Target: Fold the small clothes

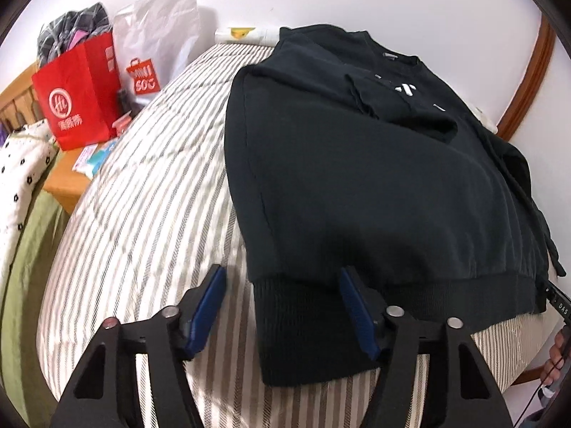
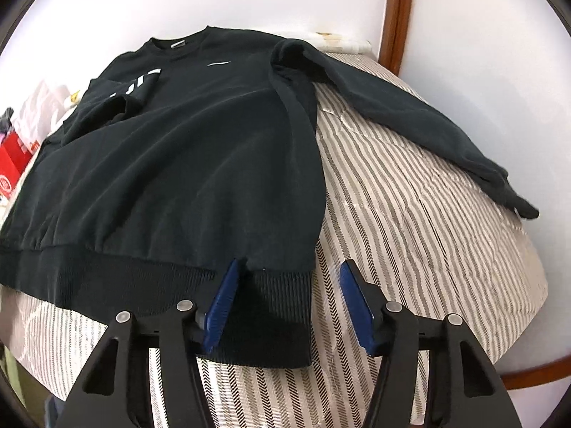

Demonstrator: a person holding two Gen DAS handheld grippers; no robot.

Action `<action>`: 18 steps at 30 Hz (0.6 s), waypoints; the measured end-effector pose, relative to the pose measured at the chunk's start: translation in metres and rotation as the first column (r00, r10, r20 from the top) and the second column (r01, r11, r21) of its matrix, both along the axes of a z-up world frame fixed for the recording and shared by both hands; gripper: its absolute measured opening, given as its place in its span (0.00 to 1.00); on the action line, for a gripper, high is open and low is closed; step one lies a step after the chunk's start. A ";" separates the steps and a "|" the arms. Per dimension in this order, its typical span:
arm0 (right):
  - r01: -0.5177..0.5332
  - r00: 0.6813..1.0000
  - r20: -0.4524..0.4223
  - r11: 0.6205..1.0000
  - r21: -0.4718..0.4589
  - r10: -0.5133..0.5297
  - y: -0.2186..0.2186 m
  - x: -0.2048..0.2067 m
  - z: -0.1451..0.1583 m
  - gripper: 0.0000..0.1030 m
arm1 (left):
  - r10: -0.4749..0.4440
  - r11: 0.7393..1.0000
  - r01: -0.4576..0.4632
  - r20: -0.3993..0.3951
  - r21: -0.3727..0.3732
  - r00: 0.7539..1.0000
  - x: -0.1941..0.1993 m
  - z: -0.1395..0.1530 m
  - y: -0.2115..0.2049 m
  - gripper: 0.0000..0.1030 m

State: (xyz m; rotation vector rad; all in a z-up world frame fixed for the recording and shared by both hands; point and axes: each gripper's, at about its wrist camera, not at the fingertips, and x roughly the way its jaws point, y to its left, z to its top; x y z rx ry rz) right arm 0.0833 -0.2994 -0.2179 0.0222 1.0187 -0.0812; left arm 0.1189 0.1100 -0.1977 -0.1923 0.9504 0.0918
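A black sweatshirt with white chest print lies face up on a striped bed, collar at the far end. Its left sleeve is folded across the chest. Its right sleeve lies stretched out over the bed. My left gripper is open, its jaws straddling the left corner of the ribbed hem. My right gripper is open, straddling the right hem corner of the sweatshirt. Neither is closed on the cloth.
A red paper bag stuffed with clothes and a white Miniso bag stand on a wooden side table left of the bed. White wall and a brown wooden frame lie behind. A spotted pillow is at far left.
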 end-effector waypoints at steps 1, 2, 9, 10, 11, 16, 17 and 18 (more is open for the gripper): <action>-0.004 1.000 0.007 1.000 0.018 0.003 -0.001 -0.001 -0.001 0.50 | -0.003 1.000 0.003 0.010 -0.004 1.000 -0.002 0.000 -0.002 0.51; -0.023 1.000 0.012 0.998 0.053 0.023 -0.001 -0.002 -0.001 0.34 | -0.005 1.000 0.005 0.014 -0.004 1.000 -0.005 0.000 -0.004 0.44; -0.078 0.996 0.048 0.997 -0.024 0.079 0.008 -0.016 0.011 0.13 | -0.027 0.999 0.028 0.029 -0.040 0.999 -0.012 0.003 -0.004 0.19; -0.078 0.996 0.047 0.996 -0.031 0.080 0.008 -0.019 0.012 0.13 | -0.030 0.999 0.031 0.038 -0.028 0.999 -0.015 0.006 -0.006 0.19; -0.085 0.995 0.046 0.996 -0.033 0.086 0.008 -0.021 0.013 0.12 | -0.031 0.999 0.032 0.044 -0.021 0.999 -0.018 0.007 -0.007 0.18; -0.099 0.994 0.050 0.993 -0.057 0.102 0.013 -0.033 0.021 0.12 | -0.041 0.999 0.043 0.057 -0.024 0.997 -0.040 0.011 -0.004 0.18; -0.100 0.994 0.048 0.993 -0.057 0.103 0.014 -0.034 0.022 0.12 | -0.044 0.998 0.046 0.053 -0.032 0.998 -0.044 0.011 -0.002 0.18; -0.101 0.994 0.046 0.993 -0.060 0.104 0.014 -0.036 0.023 0.12 | -0.047 0.998 0.049 0.047 -0.041 0.998 -0.050 0.010 0.000 0.18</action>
